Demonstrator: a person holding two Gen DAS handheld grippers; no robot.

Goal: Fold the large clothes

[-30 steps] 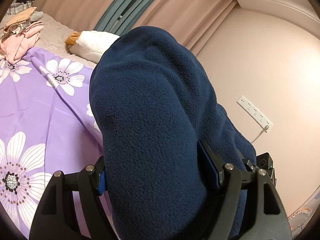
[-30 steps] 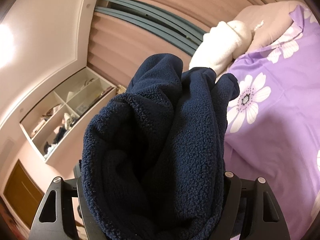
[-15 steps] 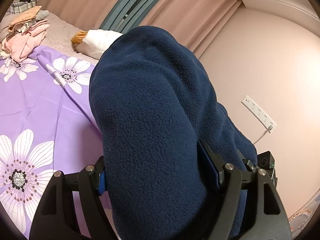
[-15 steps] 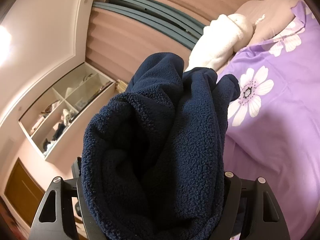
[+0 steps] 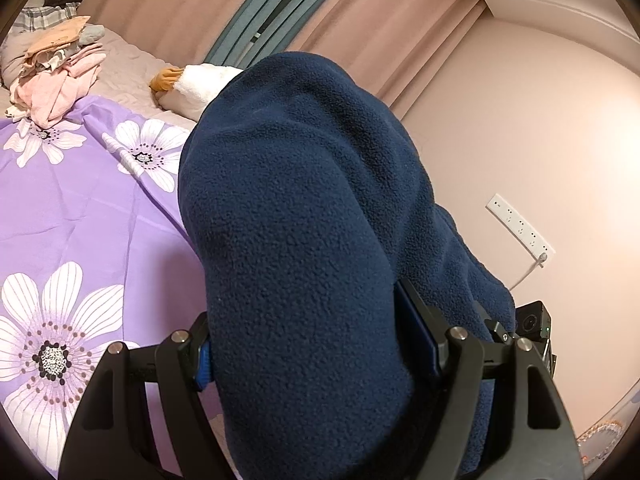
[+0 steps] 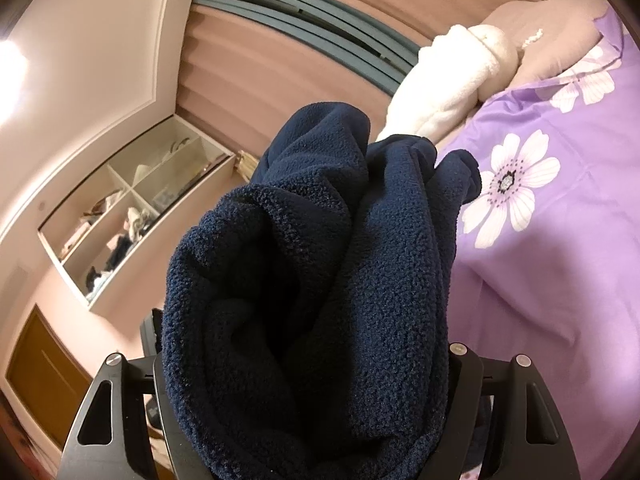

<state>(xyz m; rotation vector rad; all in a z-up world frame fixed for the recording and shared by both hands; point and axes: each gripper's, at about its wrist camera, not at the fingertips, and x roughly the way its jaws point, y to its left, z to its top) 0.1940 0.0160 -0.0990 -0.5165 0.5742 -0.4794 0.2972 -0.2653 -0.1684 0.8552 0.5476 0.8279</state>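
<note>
Fleece [image 5: 304, 248], dark blue and thick, fills both my grippers. My left gripper [image 5: 316, 344] squeezes it. My right gripper [image 6: 308, 364] squeezes it too, above the purple flower sheet [image 6: 560, 264].

Black left gripper [image 5: 316, 356]; silver screws; seemingly blue pads.

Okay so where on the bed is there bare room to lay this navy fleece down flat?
The purple flowered cover lies bare between the navy fleece and the pink clothes pile; in the right wrist view it is also bare below the white flower. It is crowded toward the curtains: the clothes pile and the white plush bundle lie there.
</note>
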